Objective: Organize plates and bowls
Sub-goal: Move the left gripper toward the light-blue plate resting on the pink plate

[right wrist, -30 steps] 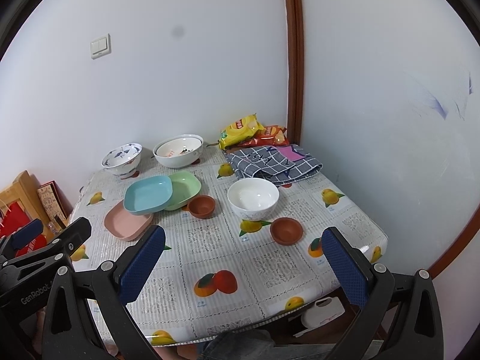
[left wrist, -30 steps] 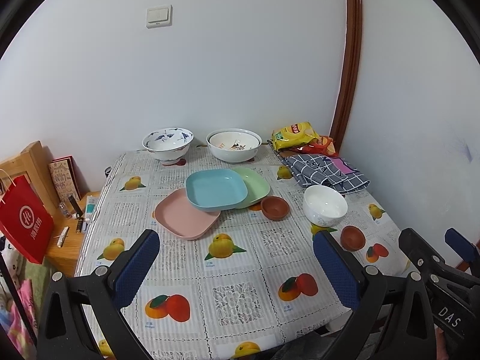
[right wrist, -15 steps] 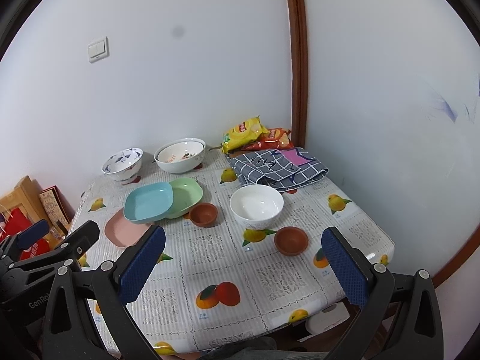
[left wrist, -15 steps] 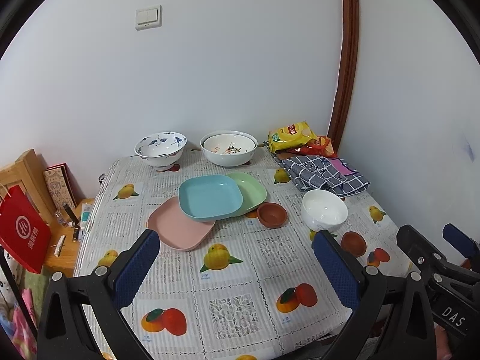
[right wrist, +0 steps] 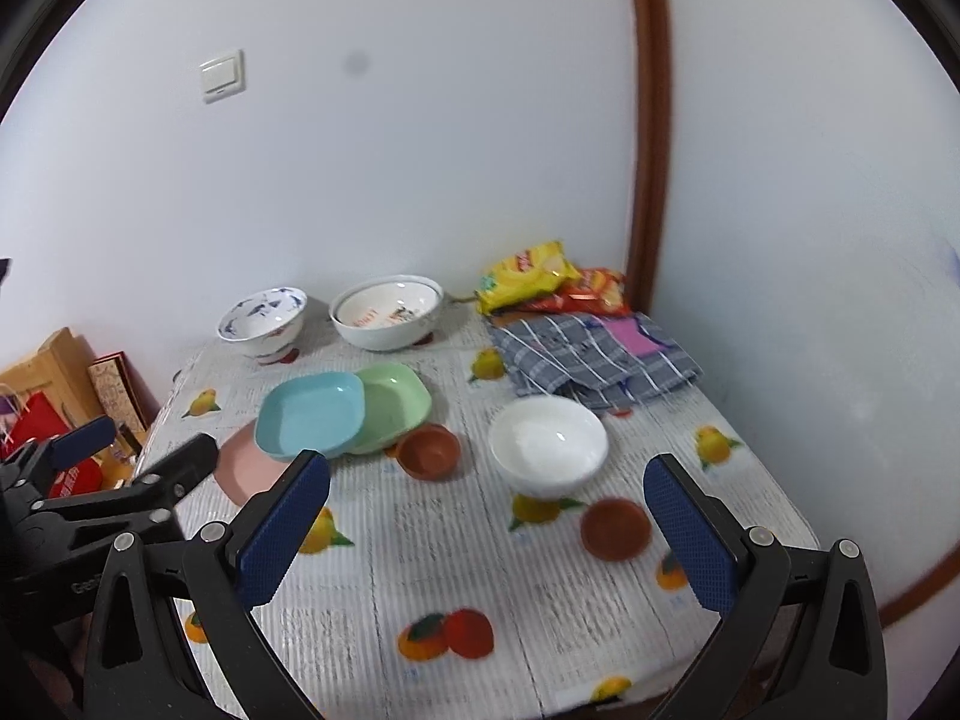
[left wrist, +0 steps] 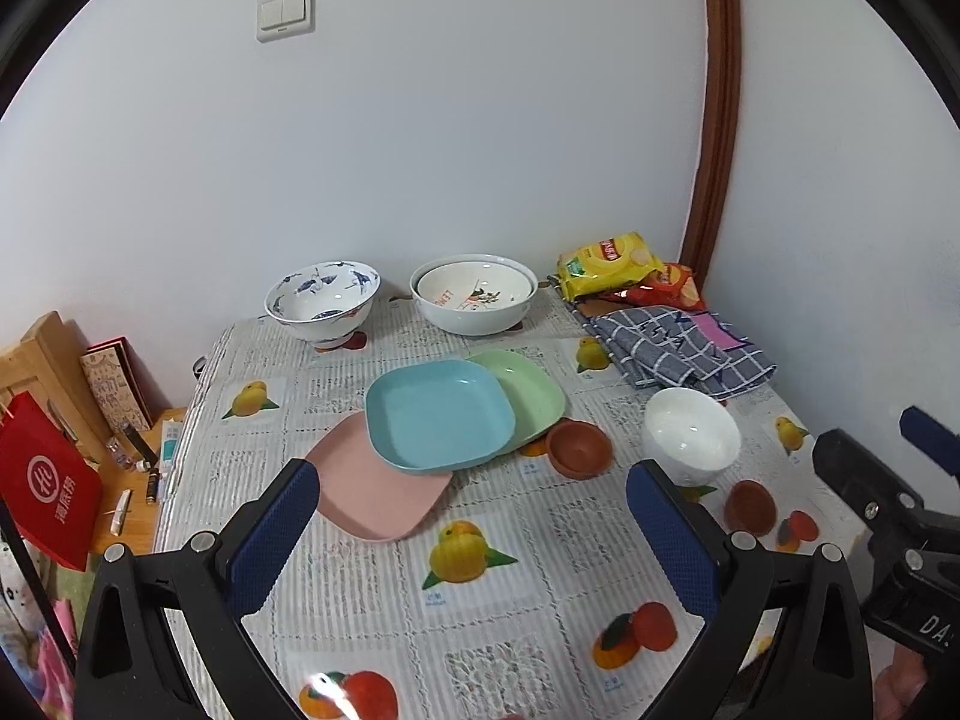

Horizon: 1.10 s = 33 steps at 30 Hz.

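Observation:
A blue plate (left wrist: 438, 417) overlaps a pink plate (left wrist: 375, 495) and a green plate (left wrist: 528, 390) at the table's middle. A white bowl (left wrist: 690, 435) and two small brown bowls (left wrist: 579, 449) (left wrist: 749, 507) sit to their right. At the back stand a blue-patterned bowl (left wrist: 324, 300) and a large white bowl (left wrist: 474, 294). My left gripper (left wrist: 474, 498) hovers open above the near table, holding nothing. My right gripper (right wrist: 489, 492) is open too, above the near side, with the white bowl (right wrist: 547, 441) and a brown bowl (right wrist: 615, 527) ahead of it.
A fruit-print cloth covers the table (left wrist: 480, 600). A checked cloth (left wrist: 678, 354) and snack bags (left wrist: 612, 261) lie at the back right corner against the wall. A low wooden shelf with a red bag (left wrist: 45, 498) stands to the left.
Both grippers have moved forward toward the table, so the dishes look nearer and lower in view. Nothing on the table has shifted.

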Each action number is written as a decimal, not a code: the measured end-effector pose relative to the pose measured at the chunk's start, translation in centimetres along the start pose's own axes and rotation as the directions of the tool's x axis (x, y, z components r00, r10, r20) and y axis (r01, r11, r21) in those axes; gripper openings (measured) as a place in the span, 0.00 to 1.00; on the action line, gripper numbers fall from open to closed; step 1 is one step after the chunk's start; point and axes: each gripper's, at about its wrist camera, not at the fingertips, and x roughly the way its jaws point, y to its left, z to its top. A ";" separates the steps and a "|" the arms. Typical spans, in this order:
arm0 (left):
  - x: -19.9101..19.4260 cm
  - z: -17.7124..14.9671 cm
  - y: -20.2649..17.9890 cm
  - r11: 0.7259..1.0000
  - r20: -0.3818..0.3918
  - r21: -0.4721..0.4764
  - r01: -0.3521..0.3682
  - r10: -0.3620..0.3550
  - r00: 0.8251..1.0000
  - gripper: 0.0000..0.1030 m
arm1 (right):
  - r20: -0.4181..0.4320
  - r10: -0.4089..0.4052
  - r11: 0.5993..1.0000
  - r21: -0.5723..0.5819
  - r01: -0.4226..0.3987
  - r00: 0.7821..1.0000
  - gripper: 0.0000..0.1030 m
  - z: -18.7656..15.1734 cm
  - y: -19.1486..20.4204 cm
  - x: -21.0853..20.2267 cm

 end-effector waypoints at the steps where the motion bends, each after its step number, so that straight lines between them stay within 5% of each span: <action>1: 0.8 0.2 0.3 1.000 -0.008 0.001 -0.008 0.008 1.000 1.00 | 0.001 0.004 1.000 -0.011 -0.004 1.000 1.00 0.4 0.4 0.7; 16: 10.0 3.7 5.9 0.991 -0.062 -0.032 -0.127 0.125 0.990 0.98 | -0.045 0.227 0.974 0.023 -0.226 0.973 0.85 5.5 5.8 13.1; 33: 18.4 5.4 6.7 0.991 -0.112 0.008 -0.131 0.131 0.985 0.94 | -0.109 0.262 0.965 0.023 -0.261 0.959 0.76 5.3 8.4 23.9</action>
